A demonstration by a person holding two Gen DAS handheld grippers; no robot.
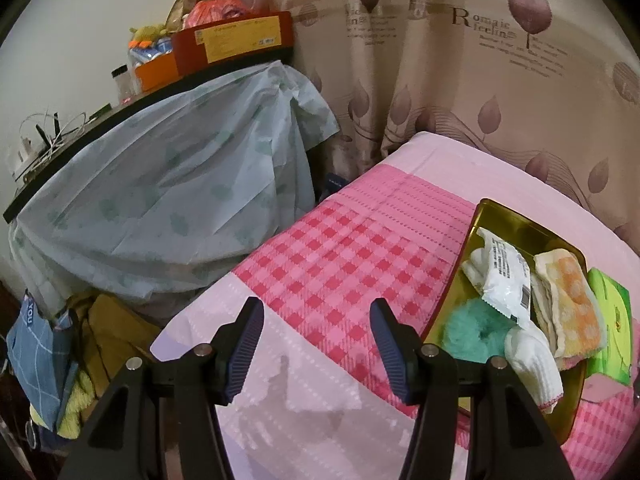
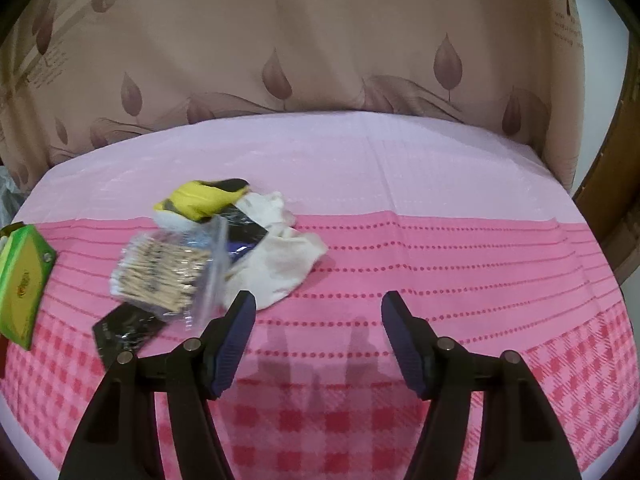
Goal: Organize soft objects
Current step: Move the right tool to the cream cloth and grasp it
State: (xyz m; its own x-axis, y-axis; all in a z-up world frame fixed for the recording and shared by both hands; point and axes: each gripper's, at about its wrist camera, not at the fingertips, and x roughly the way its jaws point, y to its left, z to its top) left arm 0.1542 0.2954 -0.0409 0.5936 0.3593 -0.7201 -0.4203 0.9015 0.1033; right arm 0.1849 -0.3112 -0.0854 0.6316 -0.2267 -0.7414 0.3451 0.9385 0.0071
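Observation:
A gold tray (image 1: 516,222) lies on the pink checked cover at the right of the left wrist view. It holds a teal fluffy piece (image 1: 472,332), a white sock (image 1: 536,364), an orange-and-yellow towel (image 1: 572,300) and a white packet (image 1: 504,276). My left gripper (image 1: 316,308) stands open over bare cover, left of the tray. In the right wrist view a loose pile lies to the left: a bag of cotton swabs (image 2: 164,276), a yellow-and-black fabric piece (image 2: 200,198), a white cloth (image 2: 280,264) and a black packet (image 2: 124,332). My right gripper (image 2: 318,298) is open and holds nothing, its left finger just short of the white cloth.
A green box (image 1: 610,320) sits beside the tray and shows at the left edge (image 2: 22,284) of the right wrist view. A shelf draped in pale blue sheeting (image 1: 160,200) stands left of the bed, with bags on the floor (image 1: 60,360). A leaf-print curtain (image 2: 320,60) hangs behind.

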